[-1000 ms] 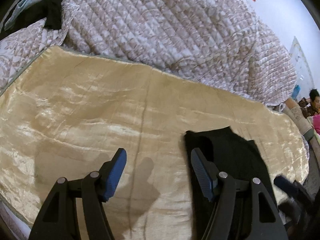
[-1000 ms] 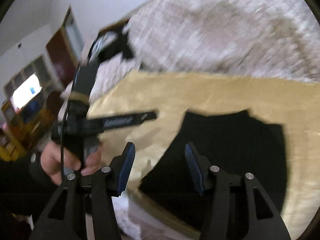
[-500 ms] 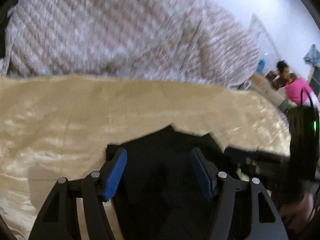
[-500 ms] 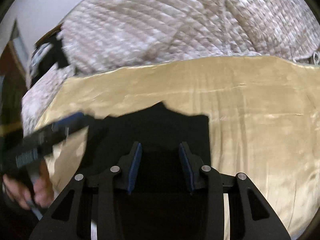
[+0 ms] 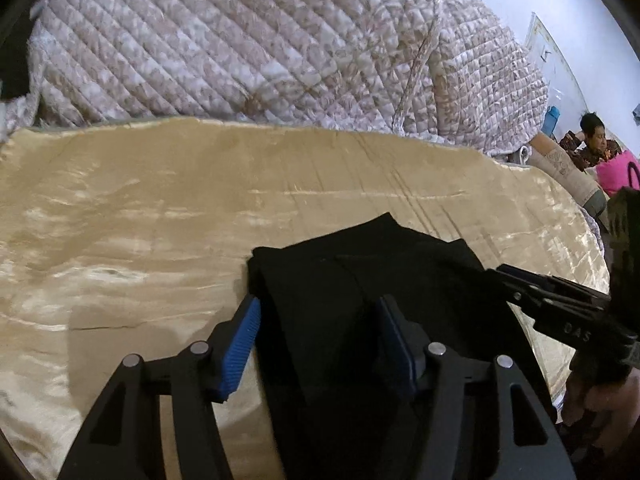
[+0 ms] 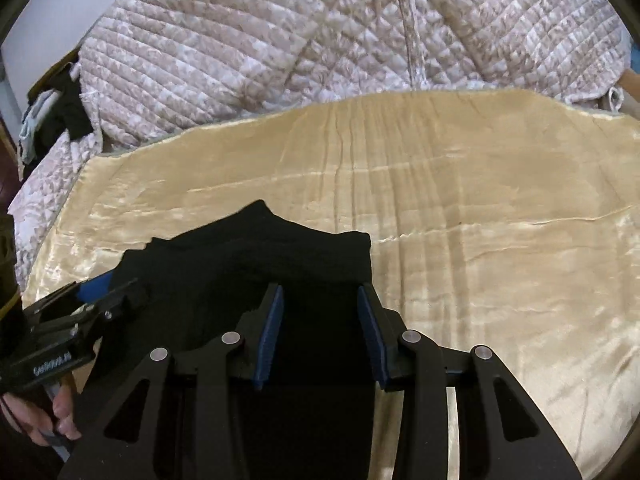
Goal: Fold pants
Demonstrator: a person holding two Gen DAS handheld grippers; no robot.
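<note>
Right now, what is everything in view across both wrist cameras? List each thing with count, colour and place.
pants: one, black, lying partly folded on the near part of the cloth, under both tools
cloth: one, shiny gold, spread flat over the bed
quilt: one, pale pink and white, heaped behind the cloth
dark clothes: a small pile, black with pale pieces, far left by the quilt
seated person: one, dark patterned top, background at far right of the left view
pink item: one, beside that person
left tool: one, black with blue pads, open over the pants
right tool: one, black with blue pads, open over the pants
</note>
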